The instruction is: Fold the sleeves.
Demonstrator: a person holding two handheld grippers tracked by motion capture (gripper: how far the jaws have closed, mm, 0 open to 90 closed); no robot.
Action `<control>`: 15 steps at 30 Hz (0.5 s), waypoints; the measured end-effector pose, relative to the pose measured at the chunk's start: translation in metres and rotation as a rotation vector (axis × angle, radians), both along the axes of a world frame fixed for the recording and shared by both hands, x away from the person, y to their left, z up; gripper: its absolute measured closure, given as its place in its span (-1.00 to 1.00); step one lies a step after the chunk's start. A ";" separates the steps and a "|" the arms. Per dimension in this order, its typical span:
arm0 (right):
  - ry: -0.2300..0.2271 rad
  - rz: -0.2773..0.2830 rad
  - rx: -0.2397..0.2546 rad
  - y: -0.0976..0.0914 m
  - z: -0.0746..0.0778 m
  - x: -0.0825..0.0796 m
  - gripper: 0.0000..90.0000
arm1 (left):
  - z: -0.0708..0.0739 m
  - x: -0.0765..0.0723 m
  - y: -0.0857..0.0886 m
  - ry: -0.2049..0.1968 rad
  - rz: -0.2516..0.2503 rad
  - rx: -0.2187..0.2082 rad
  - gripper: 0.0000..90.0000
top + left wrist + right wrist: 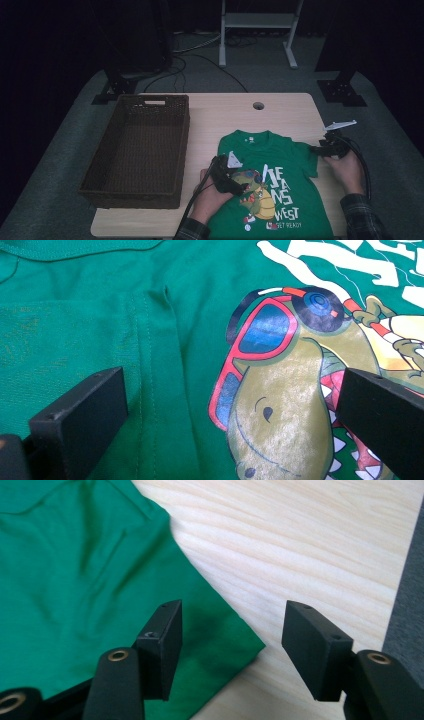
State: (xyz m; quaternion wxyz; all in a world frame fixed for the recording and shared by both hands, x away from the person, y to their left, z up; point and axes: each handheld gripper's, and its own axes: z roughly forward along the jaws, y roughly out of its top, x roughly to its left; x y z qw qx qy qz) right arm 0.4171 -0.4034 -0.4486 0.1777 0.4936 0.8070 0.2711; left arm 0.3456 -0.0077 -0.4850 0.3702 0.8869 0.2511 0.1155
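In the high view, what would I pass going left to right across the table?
Brown wicker basket → left gripper resting on the green T-shirt → right gripper at the shirt's sleeve edge.

- Dark brown woven wicker basket (132,187), rectangular, along the left edge of the light wooden worktop (280,112).
- Small round cable hole (258,106) near the worktop's far edge.

Green T-shirt (280,165), high view: white block lettering beside the printed dinosaur in sunglasses, stacked in lines; the lowest large line reads "WEST". The upper lines are only partly legible. Beneath them a smaller line ends in "GET READY". In the left gripper view, the lettering is cropped and unreadable.
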 end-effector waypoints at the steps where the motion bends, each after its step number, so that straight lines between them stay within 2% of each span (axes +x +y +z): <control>1: 0.002 -0.004 0.000 0.000 -0.001 0.000 -0.04 | 0.000 0.000 0.000 0.000 0.000 0.000 -1.00; 10: 0.025 -0.025 -0.009 -0.002 -0.012 0.002 0.11 | 0.000 0.000 0.000 0.000 0.000 0.000 -1.00; 11: 0.037 -0.029 -0.003 -0.003 -0.014 0.002 0.16 | 0.000 0.000 0.000 -0.002 -0.001 0.001 -1.00; 13: 0.030 -0.041 0.037 -0.007 -0.016 0.001 0.21 | 0.000 0.000 0.000 -0.002 -0.001 0.001 -1.00; 15: 0.013 -0.043 0.054 -0.010 -0.018 -0.002 0.35 | 0.000 0.000 0.000 -0.001 -0.001 0.001 -1.00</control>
